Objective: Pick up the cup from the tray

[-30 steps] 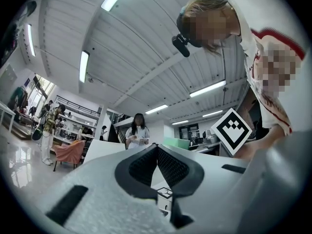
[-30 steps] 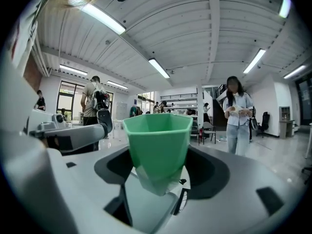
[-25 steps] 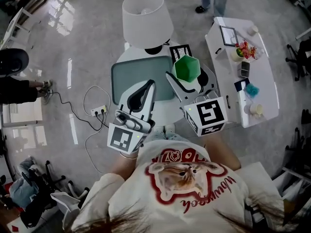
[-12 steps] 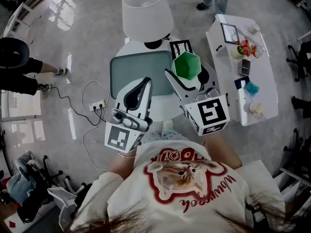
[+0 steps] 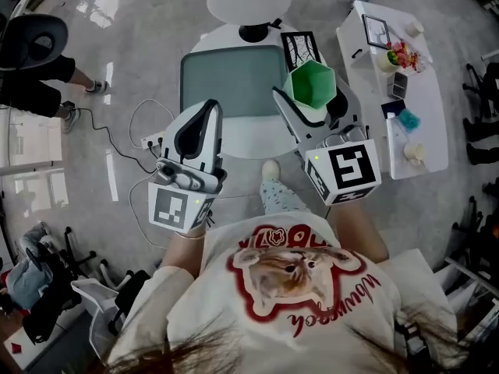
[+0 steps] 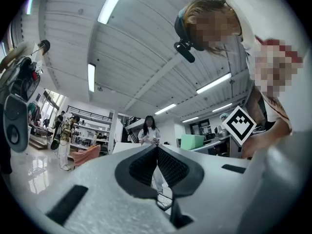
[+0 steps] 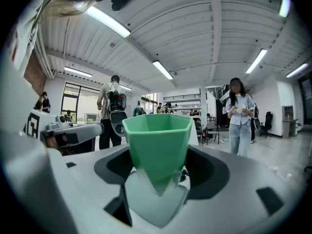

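Since a second ago, my left gripper point(image 5: 204, 115) has drawn back to the near left, off the tray point(image 5: 226, 80) and past the table point(image 5: 245, 142) edge. Its jaws are pressed together on nothing, and I take it to be parked clear of the work. My right gripper point(image 5: 312, 104) clamps the green cup point(image 5: 312, 82) by its tapered base, upright, just right of the bare tray. I judge the pickup done.
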A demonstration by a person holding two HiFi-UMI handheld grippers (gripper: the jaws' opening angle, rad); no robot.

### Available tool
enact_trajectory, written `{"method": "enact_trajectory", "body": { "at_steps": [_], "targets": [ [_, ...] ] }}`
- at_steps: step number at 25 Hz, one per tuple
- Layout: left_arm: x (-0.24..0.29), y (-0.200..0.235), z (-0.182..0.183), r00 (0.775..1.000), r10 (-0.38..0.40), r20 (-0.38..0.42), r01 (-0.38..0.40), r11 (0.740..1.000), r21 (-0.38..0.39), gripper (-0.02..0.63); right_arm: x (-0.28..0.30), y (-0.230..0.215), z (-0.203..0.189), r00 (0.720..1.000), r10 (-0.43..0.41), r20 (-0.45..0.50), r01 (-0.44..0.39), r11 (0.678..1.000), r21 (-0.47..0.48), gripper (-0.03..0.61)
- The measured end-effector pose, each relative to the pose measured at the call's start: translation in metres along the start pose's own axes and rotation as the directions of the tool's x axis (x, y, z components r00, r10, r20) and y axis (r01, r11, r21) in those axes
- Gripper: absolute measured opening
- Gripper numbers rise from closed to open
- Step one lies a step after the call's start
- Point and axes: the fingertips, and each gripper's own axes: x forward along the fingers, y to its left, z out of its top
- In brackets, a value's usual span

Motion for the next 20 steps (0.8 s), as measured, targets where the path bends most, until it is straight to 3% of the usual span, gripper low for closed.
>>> {"method": "enact_trajectory", "body": {
  "at_steps": [10,20],
  "targets": [
    [-0.104,-0.04,0.034,0.994,-0.104,0.028,0.104,0.994,-0.024,0.014,-0.074,0.105,0.006,0.998,-0.062,0.022,0.062,0.998,-0.008,0.331],
    [-0.256,-0.112,0.068,0.964,-0.263,0.037,0.264,0.963,-0.049,0.014,-0.191,0.248,-0.006,0.987,-0.16,0.034,0.161,0.987,-0.027,0.331]
  ]
}}
